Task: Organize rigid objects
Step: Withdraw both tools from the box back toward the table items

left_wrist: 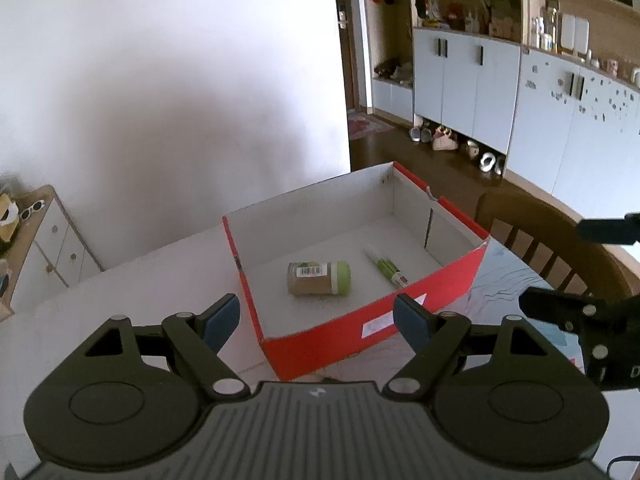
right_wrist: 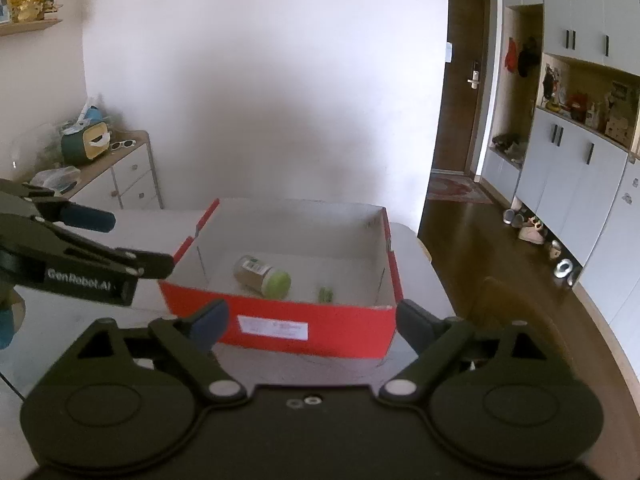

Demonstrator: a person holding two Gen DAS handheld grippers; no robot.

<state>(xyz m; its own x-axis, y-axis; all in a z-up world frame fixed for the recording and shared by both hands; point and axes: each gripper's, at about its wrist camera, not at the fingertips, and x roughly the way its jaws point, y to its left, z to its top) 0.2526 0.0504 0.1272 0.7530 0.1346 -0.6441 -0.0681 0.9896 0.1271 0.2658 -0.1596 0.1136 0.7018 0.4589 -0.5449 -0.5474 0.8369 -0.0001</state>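
A red cardboard box [left_wrist: 360, 318] with a white inside stands on the white table [left_wrist: 120, 296]. In it lie a jar with a green lid [left_wrist: 319, 278] on its side and a green-and-white pen [left_wrist: 386, 266]. The box [right_wrist: 280, 326], jar [right_wrist: 262, 276] and pen [right_wrist: 326, 294] also show in the right wrist view. My left gripper [left_wrist: 320, 318] is open and empty, above the box's near wall. My right gripper [right_wrist: 312, 322] is open and empty, just in front of the box. The left gripper shows in the right wrist view [right_wrist: 80, 236], and the right gripper in the left wrist view [left_wrist: 588, 272].
A wooden chair [left_wrist: 556, 240] stands at the table's right side. A low white drawer unit [right_wrist: 128, 176] with clutter stands by the wall on the left. White cupboards [right_wrist: 580, 168] and shoes [right_wrist: 532, 228] line the right wall. A dark door [right_wrist: 464, 76] is at the back.
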